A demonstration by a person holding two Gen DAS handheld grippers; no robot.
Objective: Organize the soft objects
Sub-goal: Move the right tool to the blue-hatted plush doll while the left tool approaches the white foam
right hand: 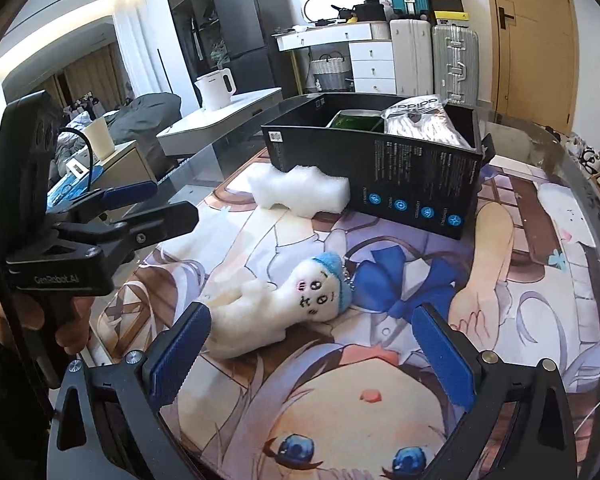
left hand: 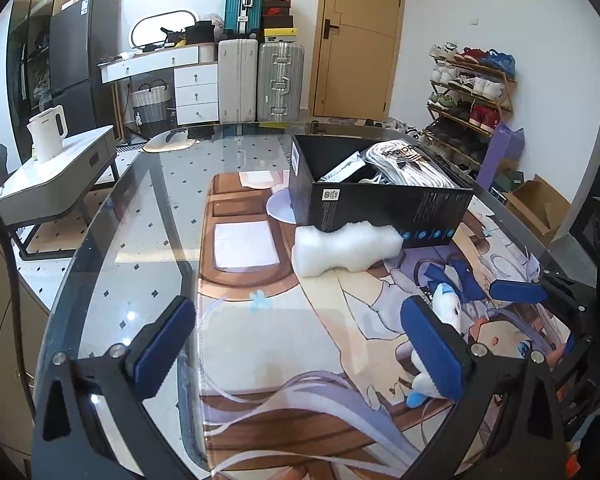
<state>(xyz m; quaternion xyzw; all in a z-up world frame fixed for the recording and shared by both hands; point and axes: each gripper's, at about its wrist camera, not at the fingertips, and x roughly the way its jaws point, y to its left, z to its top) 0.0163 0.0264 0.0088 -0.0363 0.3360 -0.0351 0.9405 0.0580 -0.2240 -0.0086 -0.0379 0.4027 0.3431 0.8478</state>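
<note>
Small plush doll (right hand: 296,300) lying flat on the printed mat (right hand: 500,280) of the glass desk (left hand: 140,208), just ahead of the right gripper (right hand: 312,354) and a little toward its left finger, blue-capped head pointing away toward the black box (right hand: 380,176), pale body trailing back beside the left pad. Long axis running slantwise, roughly along the reach rather than across it, so likely calling for a turn of the wrist or a pinch across the narrow middle. Right fingers spread wide and holding nothing, doll not yet between them. Left gripper (left hand: 296,352) likewise wide open and empty, aimed at bare mat, with the doll off behind its right finger; right hand judged much nearer. White foam block (right hand: 300,192) resting against the near side of the box, well beyond the doll. From the right wrist, face and full length of the doll plain; from the left wrist, only a sliver of it beside the finger, but a clearer look into the box at a white bag (left hand: 412,168) already inside.
</note>
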